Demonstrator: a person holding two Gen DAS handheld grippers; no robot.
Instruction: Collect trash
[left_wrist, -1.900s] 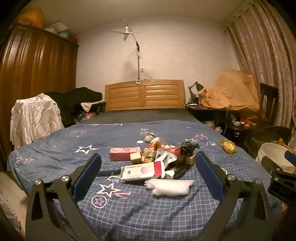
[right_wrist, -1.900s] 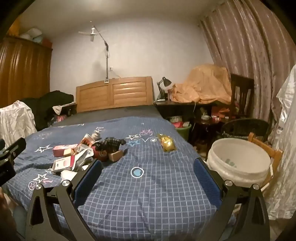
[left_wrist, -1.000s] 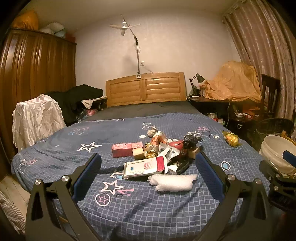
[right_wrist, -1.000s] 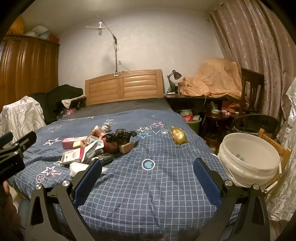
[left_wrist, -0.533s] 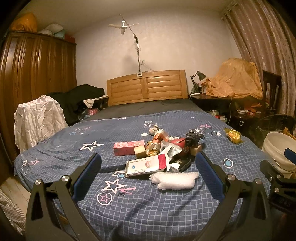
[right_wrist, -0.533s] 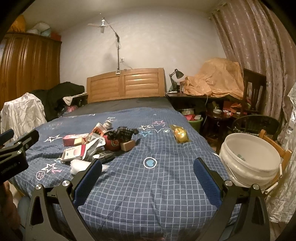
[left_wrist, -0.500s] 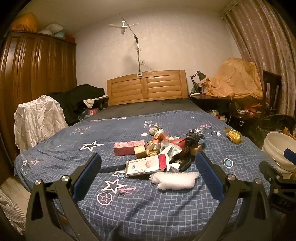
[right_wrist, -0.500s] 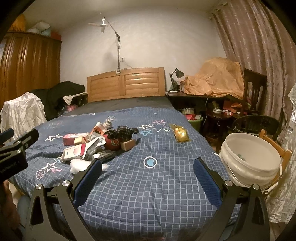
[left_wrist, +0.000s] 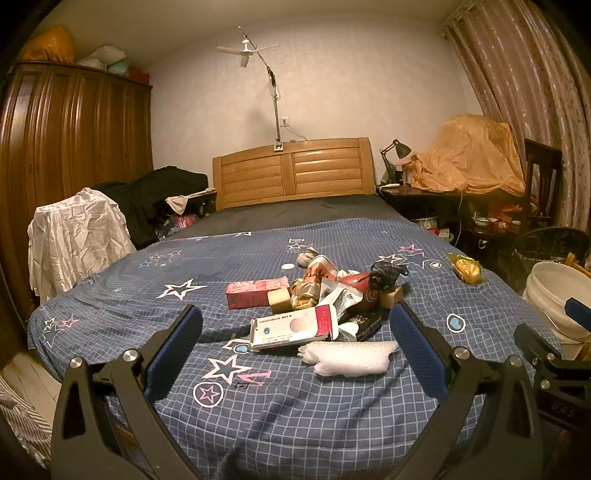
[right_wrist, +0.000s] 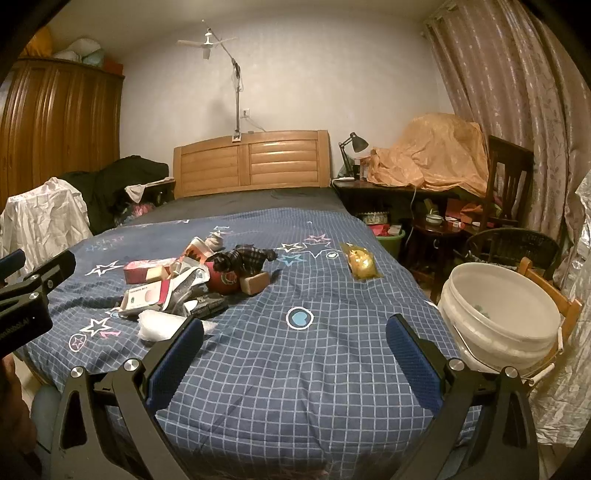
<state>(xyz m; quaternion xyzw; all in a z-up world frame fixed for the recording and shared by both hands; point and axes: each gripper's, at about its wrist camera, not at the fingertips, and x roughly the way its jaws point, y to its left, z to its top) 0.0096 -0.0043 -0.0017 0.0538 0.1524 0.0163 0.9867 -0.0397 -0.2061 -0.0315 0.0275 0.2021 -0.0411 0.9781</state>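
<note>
A heap of trash (left_wrist: 317, 295) (right_wrist: 199, 277) lies in the middle of a blue checked star bedspread (left_wrist: 258, 398) (right_wrist: 295, 369): a white and red box (left_wrist: 291, 326), a pink carton (left_wrist: 255, 291), a white foam wad (left_wrist: 347, 356) and wrappers. A yellow packet (left_wrist: 466, 272) (right_wrist: 360, 264) rests apart at the bed's right side. Beside the bed stands a white bucket (left_wrist: 557, 299) (right_wrist: 502, 317). My left gripper (left_wrist: 295, 343) is open, short of the heap. My right gripper (right_wrist: 293, 350) is open over bare bedspread, holding nothing.
A wooden headboard (left_wrist: 291, 171) backs the bed. A tall wardrobe (left_wrist: 62, 155) and a chair draped in white cloth (left_wrist: 74, 236) stand left. On the right are a cluttered desk under orange cloth (right_wrist: 428, 158), a dark chair (right_wrist: 506, 184), a wicker basket (right_wrist: 513, 247) and curtains.
Both grippers have crept forward and a little upward toward the bed; the heap and bucket look slightly nearer. Both stay open and nothing has been picked up.
</note>
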